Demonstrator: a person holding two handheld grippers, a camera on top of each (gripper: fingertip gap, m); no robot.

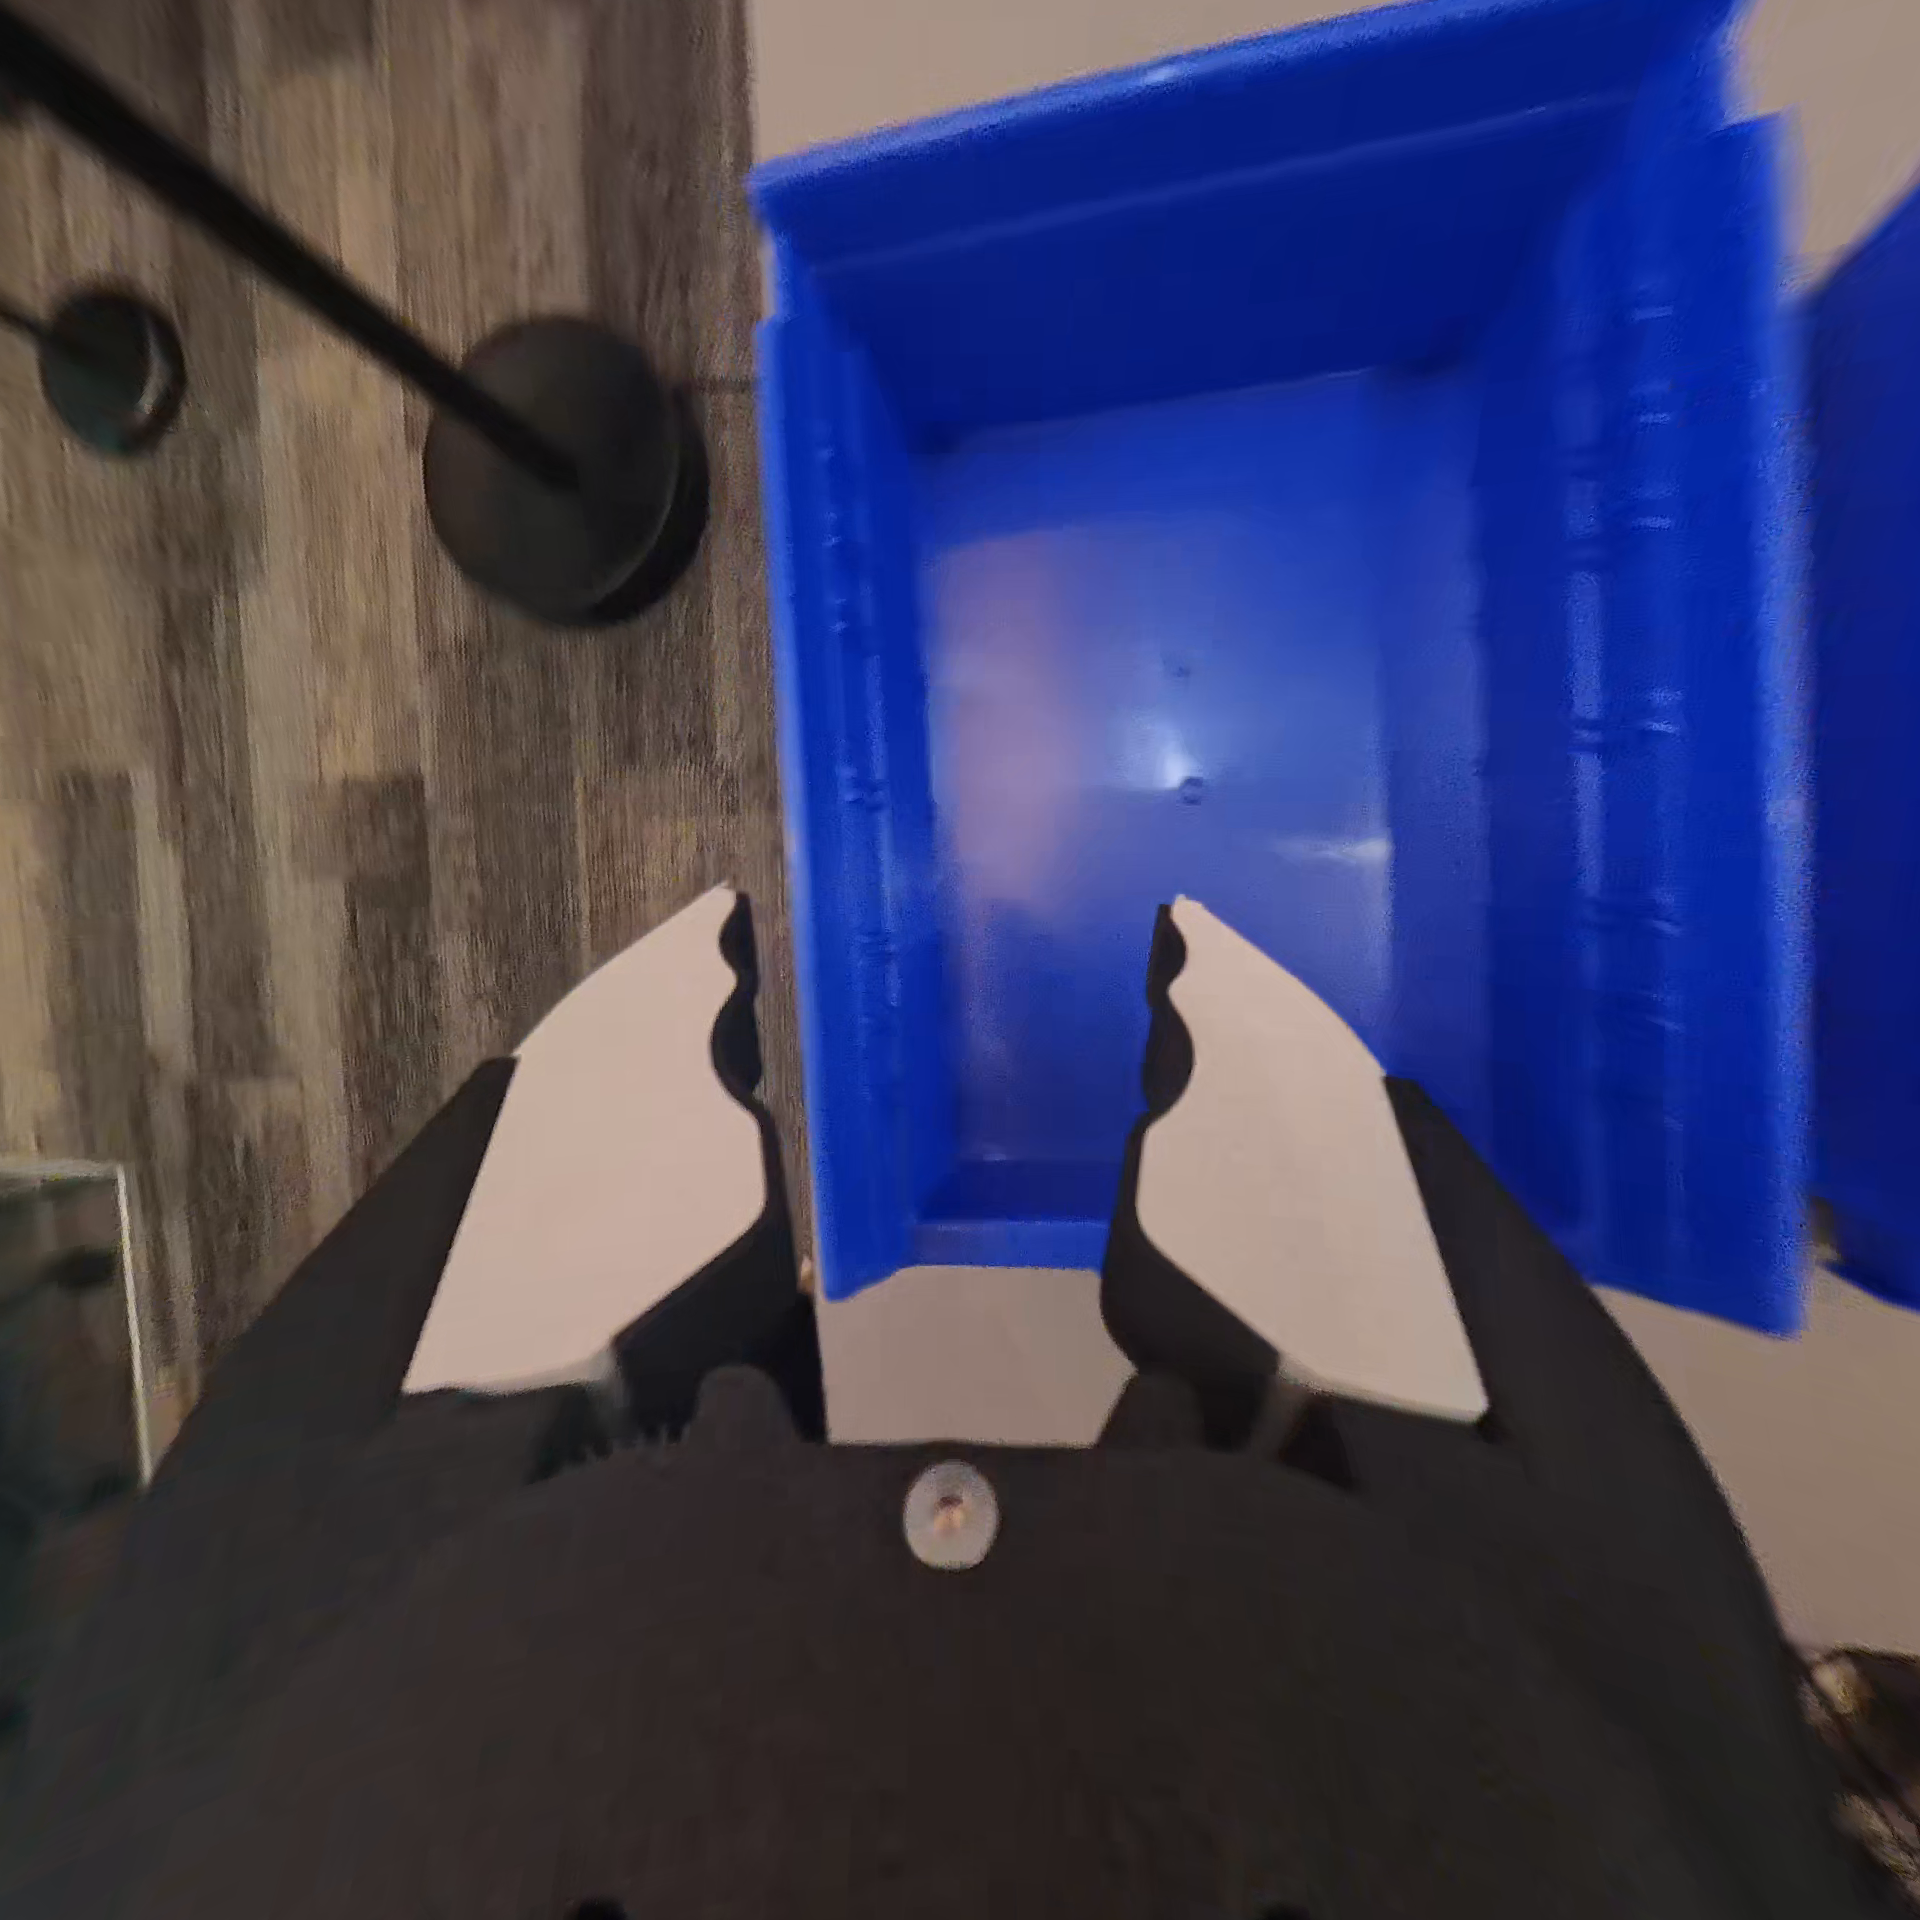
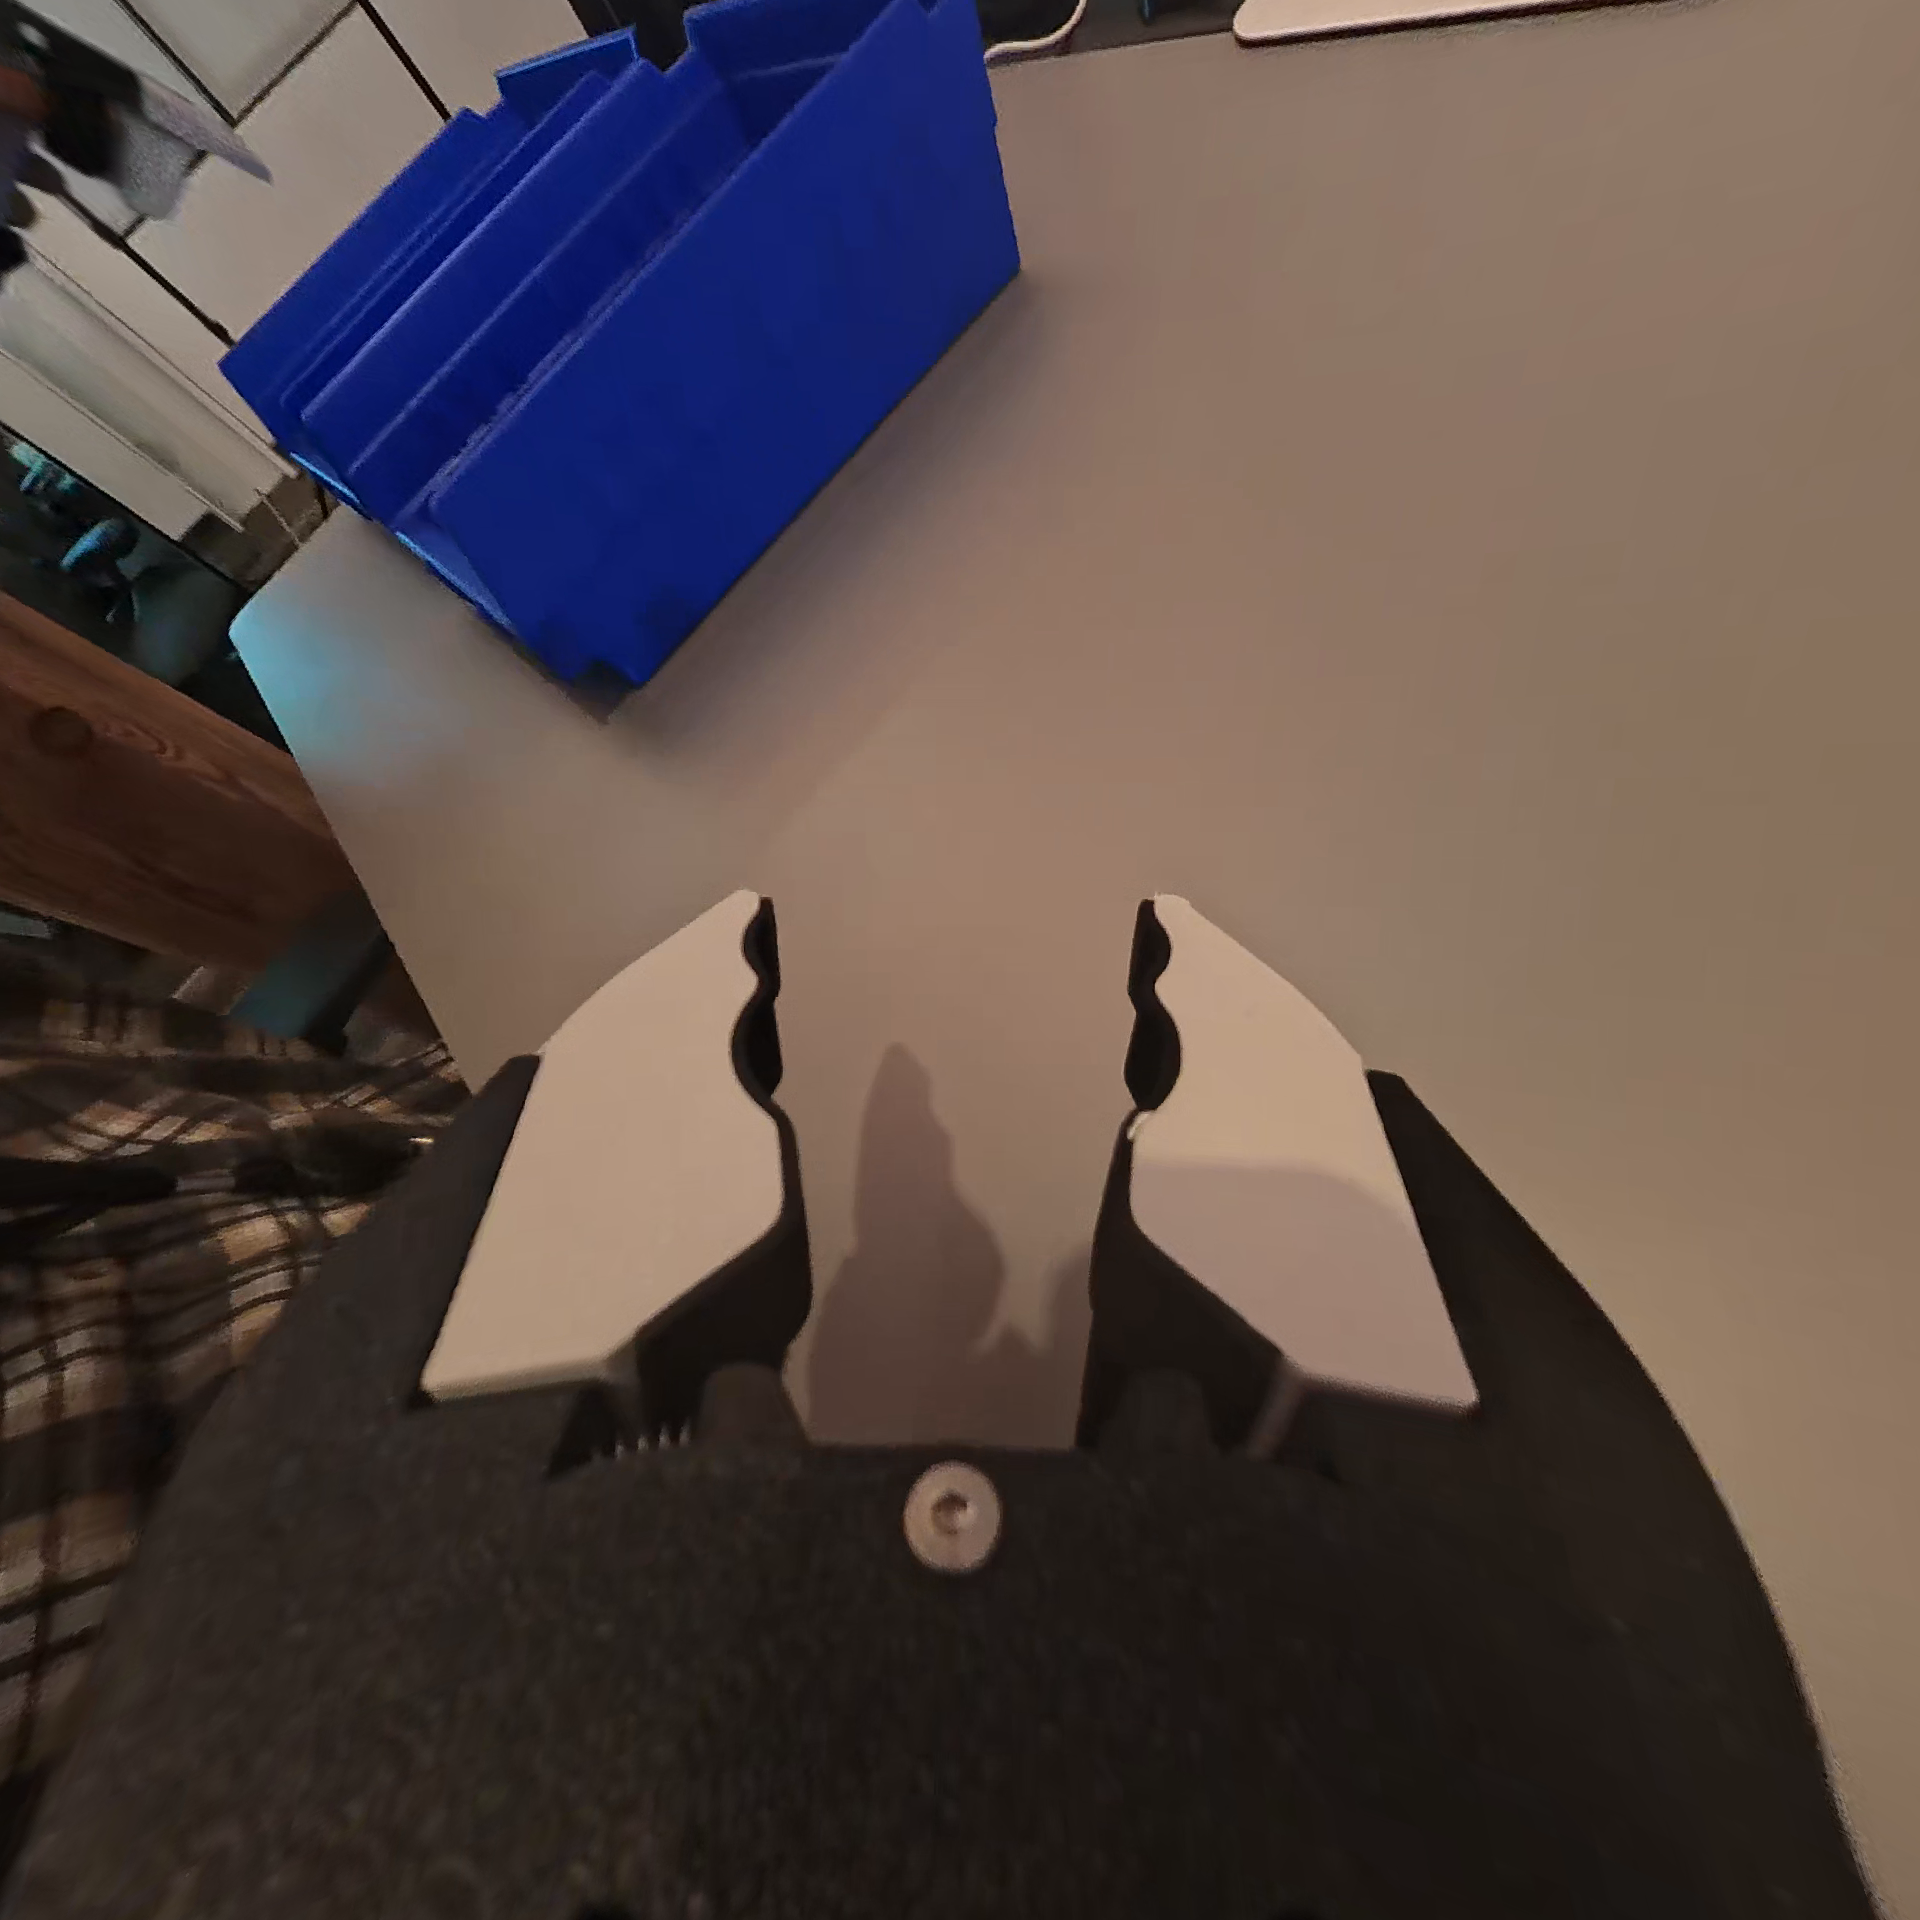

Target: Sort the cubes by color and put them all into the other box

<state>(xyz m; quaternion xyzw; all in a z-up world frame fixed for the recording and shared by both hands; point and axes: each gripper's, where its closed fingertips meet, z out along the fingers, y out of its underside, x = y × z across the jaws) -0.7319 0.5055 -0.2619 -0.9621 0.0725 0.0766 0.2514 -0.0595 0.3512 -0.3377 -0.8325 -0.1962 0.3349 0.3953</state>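
Your left hand-held gripper (image 1: pixel 951 914) hangs over the near end of a blue box (image 1: pixel 1683 727), looking almost straight down into it, with its fingers spread apart and nothing between them. The box floor you can see is bare and shiny, and no cubes show in it; the picture is blurred, so small details are hard to make out. The box sits at the left edge of the pale table (image 1: pixel 966 1351), and a second blue box (image 1: pixel 1870 727) stands just beside it on the right, cut off by the frame. Past the table edge lies a grey wood-pattern floor (image 1: pixel 312 831) with a black round stand base (image 1: pixel 566 468) and its slanting pole. Your right hand-held gripper (image 2: pixel 954 904) is released too, held over a bare stretch of table (image 2: pixel 1455 520), its shadow falling between the fingers. From this side the blue boxes (image 2: pixel 665 343) stand well ahead and to the left, side by side near the table's edge; their insides are hidden. A plaid cloth (image 2: pixel 156 1195) shows at lower left, below a brown wooden surface (image 2: pixel 135 821).
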